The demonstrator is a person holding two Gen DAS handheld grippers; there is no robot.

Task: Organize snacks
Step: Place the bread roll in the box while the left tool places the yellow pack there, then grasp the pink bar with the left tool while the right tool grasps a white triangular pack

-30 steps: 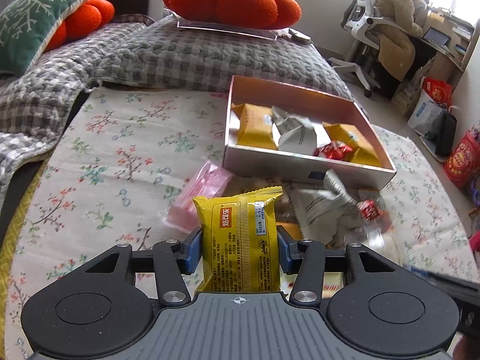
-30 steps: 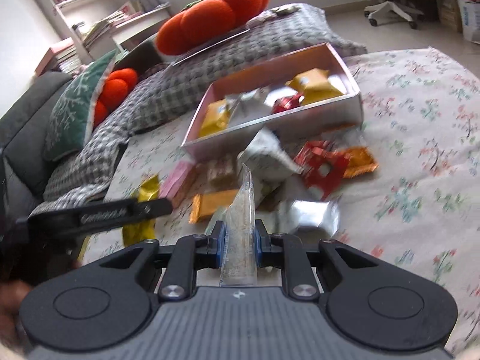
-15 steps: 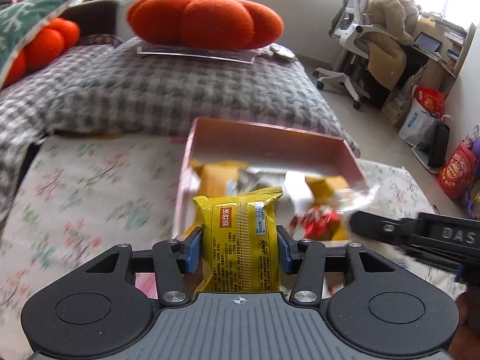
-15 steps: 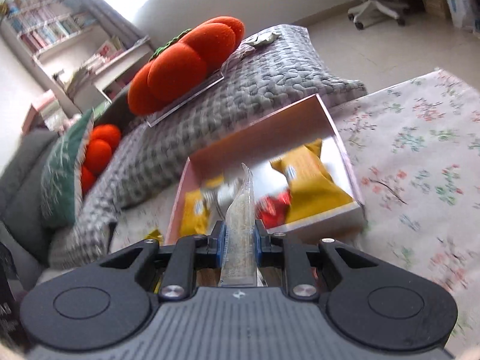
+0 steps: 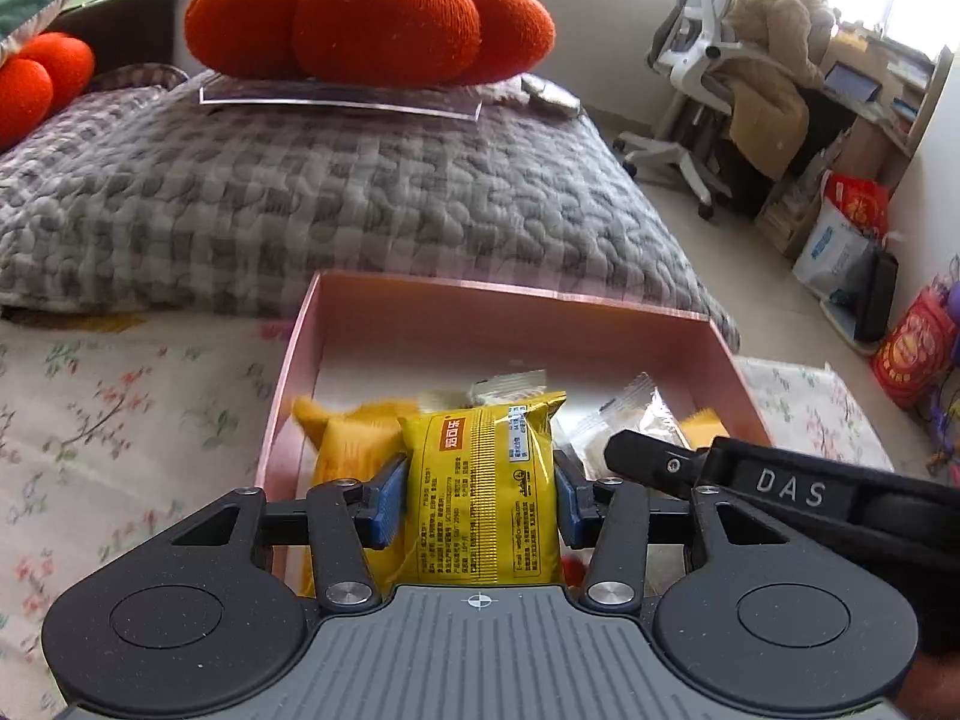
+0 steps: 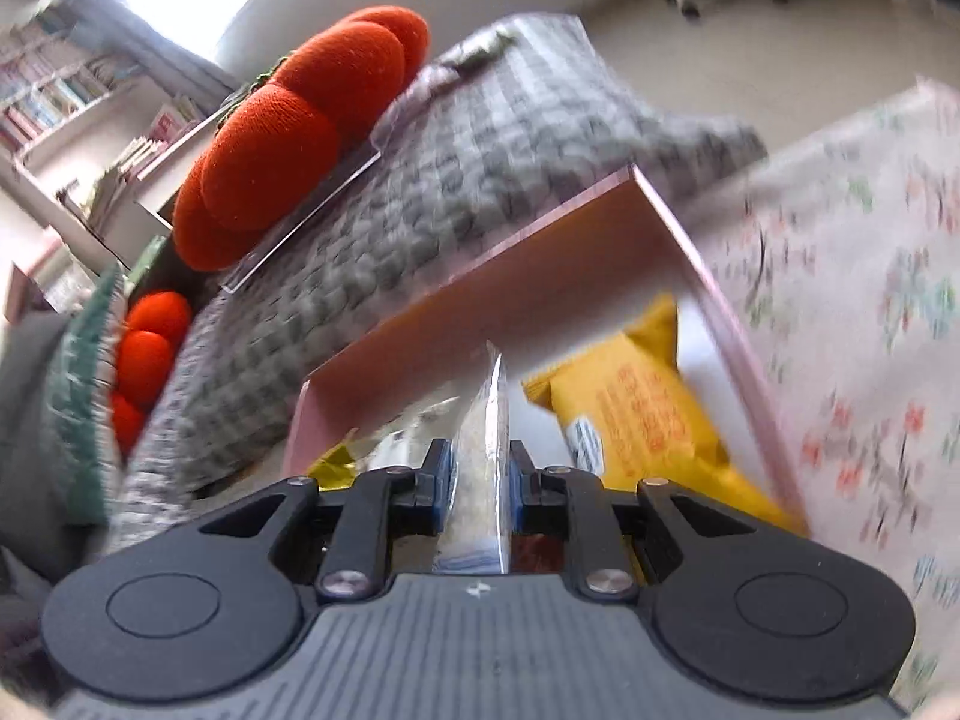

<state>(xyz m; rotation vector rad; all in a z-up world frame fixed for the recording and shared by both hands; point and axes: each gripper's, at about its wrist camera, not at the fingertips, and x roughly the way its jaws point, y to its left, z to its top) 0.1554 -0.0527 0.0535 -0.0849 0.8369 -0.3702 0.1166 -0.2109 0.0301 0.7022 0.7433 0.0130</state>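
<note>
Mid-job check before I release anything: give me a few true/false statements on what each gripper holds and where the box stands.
1. The left gripper is shut on a yellow snack packet. True.
2. The right gripper is open, holding nothing. False: it is shut on a clear snack packet.
3. The pink box already holds snacks. True.
4. The orange pumpkin cushion lies inside the box. False: it sits on the grey checked quilt behind the box.
5. The right gripper shows in the left wrist view. True.

Both wrist views are aimed forward along the claws, close above the pink box (image 5: 510,324) (image 6: 480,300); the orange pumpkin cushion (image 5: 366,12) (image 6: 288,138) is shared behind.
</note>
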